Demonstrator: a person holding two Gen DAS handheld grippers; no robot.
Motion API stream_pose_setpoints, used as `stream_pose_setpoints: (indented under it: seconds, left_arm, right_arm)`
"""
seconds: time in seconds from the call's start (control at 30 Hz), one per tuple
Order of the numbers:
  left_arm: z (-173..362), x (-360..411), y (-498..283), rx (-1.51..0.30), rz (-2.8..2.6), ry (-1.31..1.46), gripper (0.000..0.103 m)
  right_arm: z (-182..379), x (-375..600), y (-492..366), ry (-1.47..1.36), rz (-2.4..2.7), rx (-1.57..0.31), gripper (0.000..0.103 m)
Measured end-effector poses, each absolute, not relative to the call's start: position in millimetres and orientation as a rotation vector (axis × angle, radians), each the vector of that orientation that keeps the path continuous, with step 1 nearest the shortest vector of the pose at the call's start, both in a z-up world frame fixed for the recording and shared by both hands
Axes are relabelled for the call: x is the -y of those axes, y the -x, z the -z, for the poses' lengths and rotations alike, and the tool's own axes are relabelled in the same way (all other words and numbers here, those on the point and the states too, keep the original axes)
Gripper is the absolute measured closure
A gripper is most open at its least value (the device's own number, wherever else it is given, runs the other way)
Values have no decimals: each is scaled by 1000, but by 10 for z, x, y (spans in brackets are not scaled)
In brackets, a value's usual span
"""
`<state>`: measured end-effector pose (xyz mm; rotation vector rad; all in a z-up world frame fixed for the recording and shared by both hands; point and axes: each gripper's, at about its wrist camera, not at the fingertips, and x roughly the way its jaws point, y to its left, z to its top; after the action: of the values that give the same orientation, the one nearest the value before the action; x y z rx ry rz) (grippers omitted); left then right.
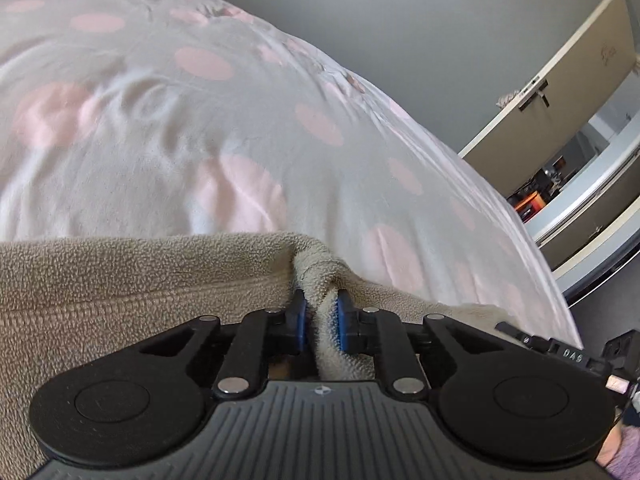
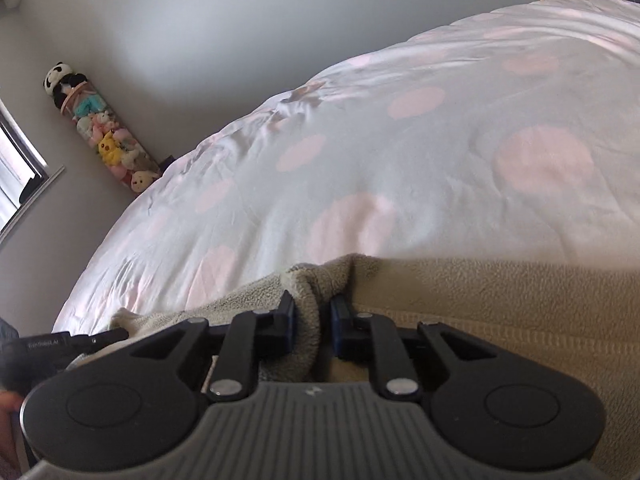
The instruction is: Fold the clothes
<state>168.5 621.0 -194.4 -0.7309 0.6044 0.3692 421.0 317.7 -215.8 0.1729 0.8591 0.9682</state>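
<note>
You have the beige fleece garment (image 1: 132, 280) pinched at two places along its far edge, and it lies across the lower half of both wrist views on the spotted duvet (image 1: 200, 120) of the bed. The left gripper (image 1: 321, 316) has its fingers narrow, clamped on a bunched ridge of fleece at lower centre of its frame. The right gripper (image 2: 313, 318) is the same: fingers close together with a thick roll of the garment (image 2: 500, 312) squeezed between them.

The step in hand looks like carrying this edge over to make a fold. To do it well:

- Hold both grips firm; the pile is thick and could creep out of a shallow pinch.
- Move both hands together at one height, so the edge between them stays taut and straight.
- Lift just enough to clear the layer below, then lay the edge down evenly.
- Release only when the fleece rests flat; the soft duvet may let it slide.
</note>
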Motion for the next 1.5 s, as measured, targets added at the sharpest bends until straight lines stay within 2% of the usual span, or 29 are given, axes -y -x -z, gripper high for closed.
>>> stream_pose_setpoints:
  seconds: [0.07,0.1,0.13,0.17,0.2,0.43,0.5,0.53,0.6,0.67,0.77,0.9,1.07,1.1,1.23,1.47,1.5]
  left_arm:
    - [1859,-6175,-1711,-628,-382,707,88]
    - [1801,-6156,-1720,-641,-390,689,85]
    - [1717,-6112,-1700,-643,-406,654,81]
    - [1623,-6052,-1664,-637,-426,610,76]
    - [1529,-5992,-1627,-631,-446,566,76]
    - [1134,-5164,-1160,-496,-475,338,75]
    - [1212,-4931,-1094,-513,-476,296,79]
    - [1274,-4848,-1078,-536,-486,275,86]
    - [1422,-4783,-1053,-591,-509,272,89]
    - [1584,-4790,-1027,-659,-532,294,93]
    - [1767,-4828,-981,-691,-530,325,94]
    - [1784,-4861,-1018,-712,-549,354,94]
    - [1574,-4750,-974,-745,-565,324,93]
    - [1499,-4687,-898,-727,-567,323,92]
    - [1203,-4311,-605,-704,-575,246,90]
    - [837,-4019,-175,-748,-665,199,80]
    - [824,-4024,-151,-751,-677,206,80]
  right_arm:
    - [2111,-3203,-4165,-129,-956,-848,83]
    - [2067,-3204,-4143,-110,-945,-843,79]
    - [2008,-3196,-4121,-92,-929,-836,66]
    - [1933,-3169,-4075,-68,-913,-814,59]
    - [1840,-3112,-3997,-36,-908,-772,57]
    - [1429,-2683,-3057,156,-962,-512,58]
    - [1453,-2620,-2769,195,-984,-474,62]
    - [1503,-2606,-2660,217,-989,-470,66]
    - [1645,-2593,-2528,252,-968,-500,70]
    - [1797,-2549,-2502,252,-940,-548,70]
    - [2040,-2494,-2540,241,-926,-619,70]
    - [2131,-2506,-2517,252,-912,-615,70]
    - [1991,-2481,-2561,248,-914,-667,70]
    - [1920,-2419,-2552,230,-914,-671,69]
    - [1629,-2014,-2504,181,-894,-655,55]
    - [1061,-1048,-3100,276,-614,-722,49]
    - [953,-897,-3254,271,-557,-734,44]
